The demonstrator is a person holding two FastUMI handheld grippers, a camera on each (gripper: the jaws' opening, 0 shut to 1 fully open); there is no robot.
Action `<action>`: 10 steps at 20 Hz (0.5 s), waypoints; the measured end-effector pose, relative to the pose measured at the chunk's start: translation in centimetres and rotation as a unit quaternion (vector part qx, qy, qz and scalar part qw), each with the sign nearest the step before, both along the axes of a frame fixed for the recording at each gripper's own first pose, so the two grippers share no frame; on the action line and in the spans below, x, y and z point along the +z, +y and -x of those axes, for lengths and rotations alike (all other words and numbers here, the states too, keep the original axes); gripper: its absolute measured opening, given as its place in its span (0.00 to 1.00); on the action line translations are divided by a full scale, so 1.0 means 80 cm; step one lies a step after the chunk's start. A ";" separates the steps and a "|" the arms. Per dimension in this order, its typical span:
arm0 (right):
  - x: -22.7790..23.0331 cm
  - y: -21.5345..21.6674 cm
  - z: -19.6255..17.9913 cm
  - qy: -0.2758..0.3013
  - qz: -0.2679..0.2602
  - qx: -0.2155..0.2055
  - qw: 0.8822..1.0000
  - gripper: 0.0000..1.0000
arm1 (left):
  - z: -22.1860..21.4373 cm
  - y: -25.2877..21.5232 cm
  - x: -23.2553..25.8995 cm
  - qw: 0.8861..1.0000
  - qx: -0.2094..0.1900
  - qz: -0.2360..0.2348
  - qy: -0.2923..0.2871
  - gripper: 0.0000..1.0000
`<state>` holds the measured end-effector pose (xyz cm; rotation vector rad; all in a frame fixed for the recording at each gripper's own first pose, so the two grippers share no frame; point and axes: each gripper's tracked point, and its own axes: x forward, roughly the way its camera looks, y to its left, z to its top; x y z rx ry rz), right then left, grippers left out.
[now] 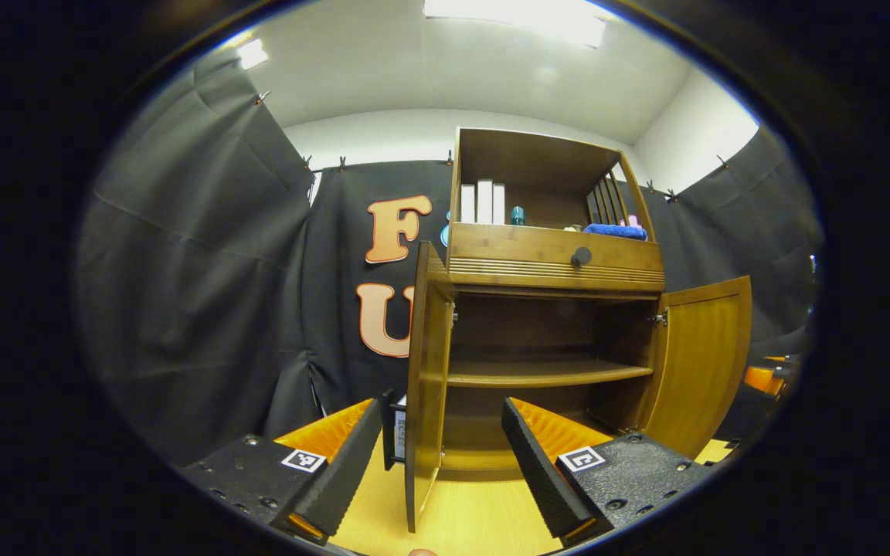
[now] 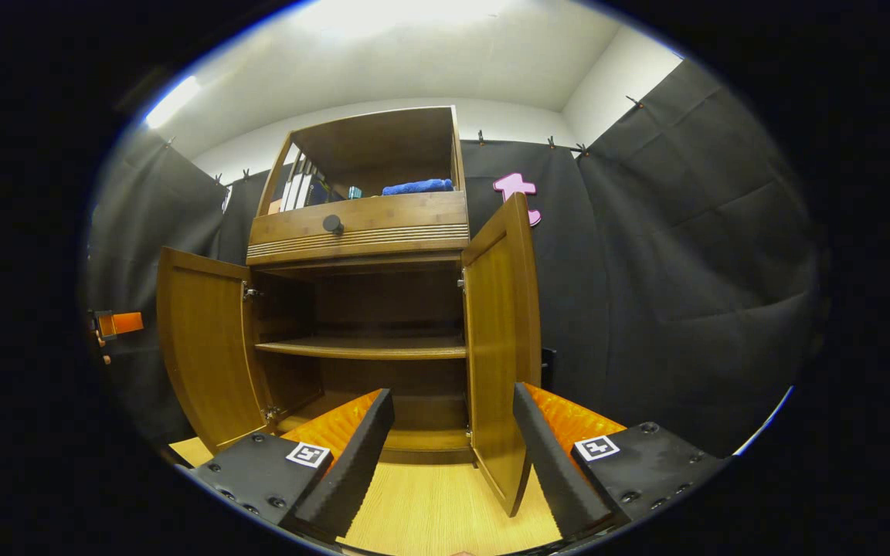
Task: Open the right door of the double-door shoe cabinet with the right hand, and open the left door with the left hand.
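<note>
Both doors of the shoe cabinet (image 1: 553, 340) stand swung wide, so by the look of it your task is essentially done. In the left gripper view, your left gripper (image 1: 441, 455) has its fingers spread apart and straddles the free edge of the left door (image 1: 426, 386) without pressing on it; that spacing lets you back off cleanly. In the right gripper view, your right gripper (image 2: 453, 448) is likewise apart, with the right door (image 2: 499, 347) edge between its fingers, untouched as far as can be seen. The cabinet sits on the pale wood floor (image 2: 429, 510), its 1 inner shelf (image 2: 360, 349) bare. Drawing both grippers straight back should avoid nudging either door.
</note>
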<state>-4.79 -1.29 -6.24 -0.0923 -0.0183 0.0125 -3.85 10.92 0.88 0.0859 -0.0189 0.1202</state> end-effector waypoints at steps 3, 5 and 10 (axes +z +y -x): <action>0.000 -0.005 0.001 0.001 -0.003 -0.002 1.000 0.92 | -0.002 -0.003 0.001 1.000 -0.001 0.001 -0.001 0.92; -0.001 -0.009 0.004 0.002 -0.004 -0.003 1.000 0.92 | -0.001 -0.005 0.000 1.000 -0.001 0.001 0.000 0.92; 0.002 -0.015 0.006 -0.001 -0.005 -0.004 1.000 0.92 | 0.005 -0.005 -0.003 1.000 0.000 -0.004 -0.004 0.95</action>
